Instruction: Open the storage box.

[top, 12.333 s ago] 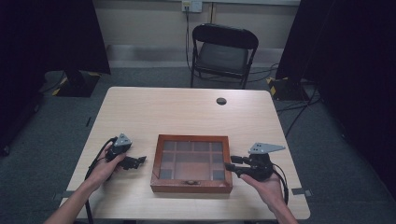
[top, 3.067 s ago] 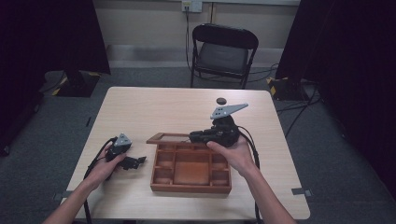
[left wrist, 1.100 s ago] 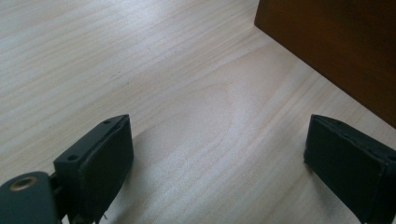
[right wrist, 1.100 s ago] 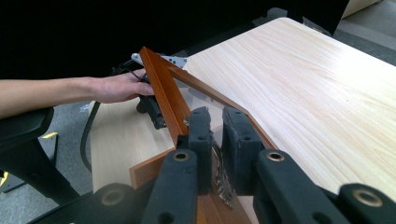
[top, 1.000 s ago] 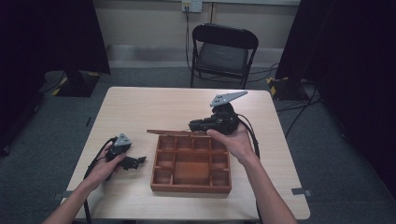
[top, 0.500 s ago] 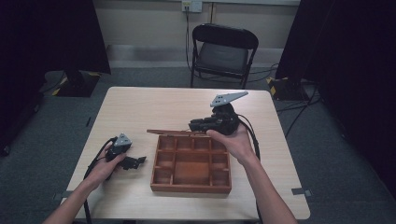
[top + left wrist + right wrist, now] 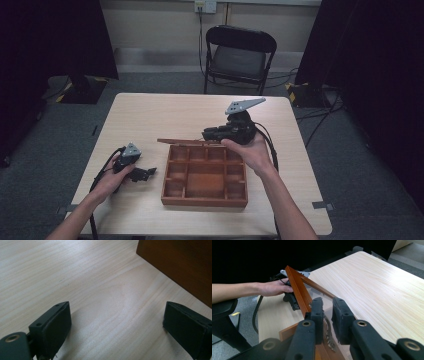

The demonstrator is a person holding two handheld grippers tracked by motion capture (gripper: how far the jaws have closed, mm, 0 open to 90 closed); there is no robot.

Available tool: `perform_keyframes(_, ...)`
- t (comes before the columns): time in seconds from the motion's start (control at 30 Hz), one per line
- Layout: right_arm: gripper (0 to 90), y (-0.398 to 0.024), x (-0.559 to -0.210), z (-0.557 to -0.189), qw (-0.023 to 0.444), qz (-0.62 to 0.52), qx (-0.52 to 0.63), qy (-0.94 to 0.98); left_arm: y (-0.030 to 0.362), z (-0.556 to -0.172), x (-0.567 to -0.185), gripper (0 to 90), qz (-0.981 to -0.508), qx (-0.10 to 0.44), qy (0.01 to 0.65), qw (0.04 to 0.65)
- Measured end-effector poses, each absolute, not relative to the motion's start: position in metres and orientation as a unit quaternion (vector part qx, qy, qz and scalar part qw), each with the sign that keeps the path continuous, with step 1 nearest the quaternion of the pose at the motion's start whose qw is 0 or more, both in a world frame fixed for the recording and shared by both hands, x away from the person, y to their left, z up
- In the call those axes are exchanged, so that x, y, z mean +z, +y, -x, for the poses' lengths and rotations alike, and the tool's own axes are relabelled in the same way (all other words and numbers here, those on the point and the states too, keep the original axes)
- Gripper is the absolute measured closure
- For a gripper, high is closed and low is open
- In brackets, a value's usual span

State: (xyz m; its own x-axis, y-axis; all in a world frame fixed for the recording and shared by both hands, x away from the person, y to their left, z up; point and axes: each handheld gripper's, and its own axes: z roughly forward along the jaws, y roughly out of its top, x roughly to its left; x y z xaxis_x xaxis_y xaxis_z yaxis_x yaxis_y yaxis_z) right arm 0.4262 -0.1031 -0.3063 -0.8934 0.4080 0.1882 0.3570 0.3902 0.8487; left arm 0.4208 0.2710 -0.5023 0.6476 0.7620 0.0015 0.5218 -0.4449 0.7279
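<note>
The right gripper [image 7: 327,315] pinches the front edge of the glass-paned lid [image 7: 298,288], raised off the compartmented brown wooden box [image 7: 205,175] at the table's [image 7: 165,112] near middle. Left of the box, the left gripper [image 7: 116,327] rests spread wide over pale woodgrain.
</note>
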Motion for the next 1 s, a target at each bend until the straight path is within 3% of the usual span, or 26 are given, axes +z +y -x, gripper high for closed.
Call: perform_keyframes(1.0, 83.8, -0.1023, -0.3058, -0.4248, 0.027, -0.225, 0.503, 0.834, 0.2710, -0.4208, -0.5023, 7.6, -0.833, 0.167, 0.385, 0.360)
